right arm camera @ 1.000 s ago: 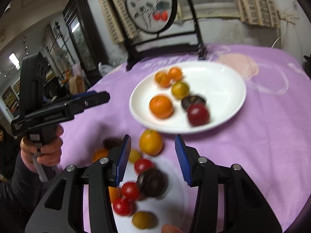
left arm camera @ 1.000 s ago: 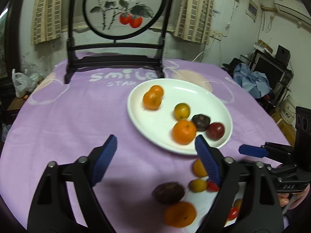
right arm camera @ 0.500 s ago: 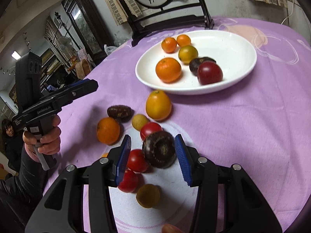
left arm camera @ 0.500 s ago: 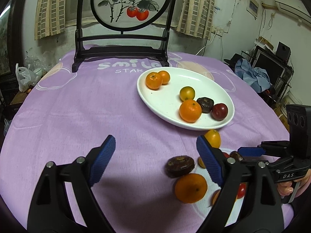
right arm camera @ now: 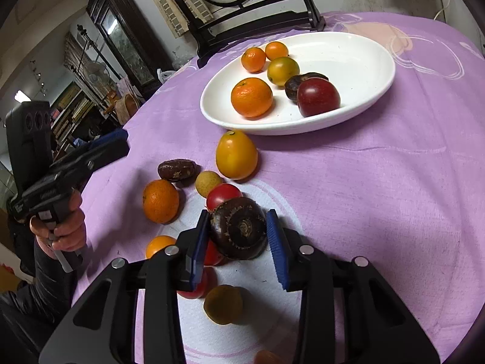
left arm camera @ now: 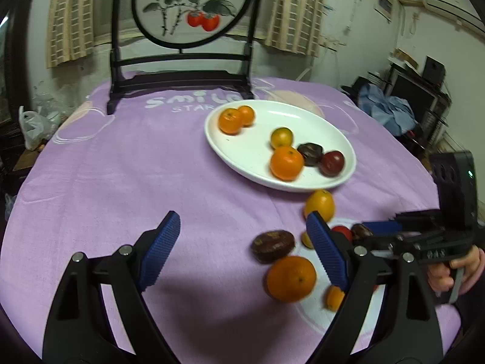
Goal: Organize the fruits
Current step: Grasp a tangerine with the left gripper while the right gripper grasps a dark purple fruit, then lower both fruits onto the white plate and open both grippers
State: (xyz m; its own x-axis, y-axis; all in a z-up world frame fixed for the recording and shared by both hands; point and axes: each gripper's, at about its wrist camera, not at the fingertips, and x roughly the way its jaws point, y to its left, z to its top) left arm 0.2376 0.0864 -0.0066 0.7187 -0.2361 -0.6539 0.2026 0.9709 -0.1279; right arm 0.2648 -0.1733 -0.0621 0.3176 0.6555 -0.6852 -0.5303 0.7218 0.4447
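A white plate (left arm camera: 303, 121) (right arm camera: 357, 60) on the purple cloth holds several fruits: oranges, a yellow-green one, a dark brown one and a dark red one (right arm camera: 318, 97). Loose fruits lie near the plate's front: a yellow-orange fruit (right arm camera: 236, 154), an orange (right arm camera: 160, 201) (left arm camera: 291, 279), a brown oblong fruit (right arm camera: 175, 170) (left arm camera: 272, 245), red tomatoes (right arm camera: 222, 195). My right gripper (right arm camera: 238, 236) is closed around a round dark brown fruit (right arm camera: 239, 227), both pads touching it. My left gripper (left arm camera: 242, 251) is open and empty above the cloth, left of the loose fruits.
A black wooden stand with a round painted screen (left arm camera: 188, 3) sits at the table's far side. A white printed patch of the cloth (right arm camera: 242, 288) lies under the loose fruits. Room clutter and a cabinet (right arm camera: 121, 39) surround the table.
My right gripper moved down and forward over the dark brown fruit and closed its jaws on it. My left gripper drifted slightly, still open.
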